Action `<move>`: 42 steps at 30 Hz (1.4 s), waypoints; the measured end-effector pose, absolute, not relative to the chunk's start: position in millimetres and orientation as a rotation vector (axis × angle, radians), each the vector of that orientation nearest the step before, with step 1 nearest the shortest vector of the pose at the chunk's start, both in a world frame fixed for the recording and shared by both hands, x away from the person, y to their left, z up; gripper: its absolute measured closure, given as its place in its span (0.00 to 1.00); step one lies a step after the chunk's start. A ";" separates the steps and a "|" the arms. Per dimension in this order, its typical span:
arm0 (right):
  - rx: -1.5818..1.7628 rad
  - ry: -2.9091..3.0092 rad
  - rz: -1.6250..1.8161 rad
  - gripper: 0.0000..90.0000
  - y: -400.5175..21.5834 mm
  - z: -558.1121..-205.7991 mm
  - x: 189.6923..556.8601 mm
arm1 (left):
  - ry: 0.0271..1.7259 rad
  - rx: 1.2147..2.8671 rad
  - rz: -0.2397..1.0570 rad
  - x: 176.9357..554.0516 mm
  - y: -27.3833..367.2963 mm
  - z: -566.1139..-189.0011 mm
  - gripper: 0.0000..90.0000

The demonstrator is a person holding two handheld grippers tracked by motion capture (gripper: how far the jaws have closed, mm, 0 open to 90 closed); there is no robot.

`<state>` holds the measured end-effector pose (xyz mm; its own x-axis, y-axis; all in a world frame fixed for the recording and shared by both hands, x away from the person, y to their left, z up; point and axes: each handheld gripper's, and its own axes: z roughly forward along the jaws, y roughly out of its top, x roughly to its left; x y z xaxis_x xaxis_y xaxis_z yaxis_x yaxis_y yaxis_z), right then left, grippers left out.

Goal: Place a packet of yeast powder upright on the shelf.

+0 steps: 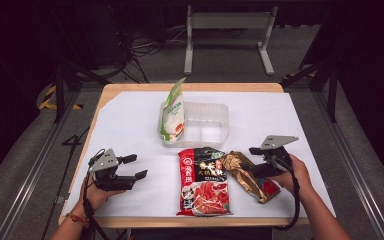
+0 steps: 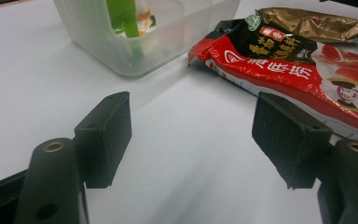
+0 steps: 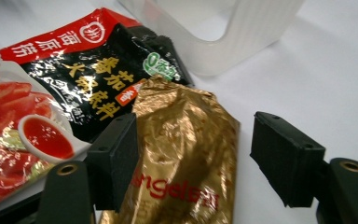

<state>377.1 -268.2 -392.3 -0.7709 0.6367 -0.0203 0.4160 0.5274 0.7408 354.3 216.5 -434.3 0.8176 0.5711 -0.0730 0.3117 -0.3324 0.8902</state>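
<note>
Black jaws of my right gripper (image 3: pixel 193 158) stand apart with the gold packet (image 3: pixel 182 158) lying between them; the pads are not pressing on it, so I hold nothing yet. I have lined them up along the packet's length, I judge, so that a squeeze would catch its crinkled upper end. In the high view my right gripper (image 1: pixel 260 160) sits near the table's right front part, over that same gold packet (image 1: pixel 250 175). Just beside it, and slightly under its upper end, lies the red and black sauce packet (image 1: pixel 204 182), flat by the front edge, near the middle. Behind both stands the clear plastic tub (image 1: pixel 215 122), with a green and white bag (image 1: pixel 172 112) propped upright in its left compartment; the right one looks free, likely for these packets. My left gripper (image 1: pixel 132 167) hovers by the front left corner, jaws open and empty, pointing across bare white table (image 1: pixel 130 115) toward the red packet.
</note>
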 end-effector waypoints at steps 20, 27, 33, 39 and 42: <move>1.019 2.678 0.959 0.26 -244.7 -420.3 429.8 | 0.631 1.981 0.316 354.9 211.7 -439.4 0.31; 1.050 2.713 0.956 0.31 -243.6 -424.3 434.1 | 0.634 1.986 0.305 356.5 211.4 -441.2 0.31; 1.030 2.720 0.950 0.43 -242.7 -423.4 432.7 | 0.662 1.985 0.327 357.9 210.9 -444.4 0.27; 0.985 2.685 0.987 0.65 -246.1 -410.8 424.0 | 0.657 1.991 0.331 357.5 209.9 -445.1 0.27; 0.967 2.674 0.993 0.71 -247.3 -407.1 420.6 | 0.660 1.987 0.328 357.7 210.8 -445.1 0.27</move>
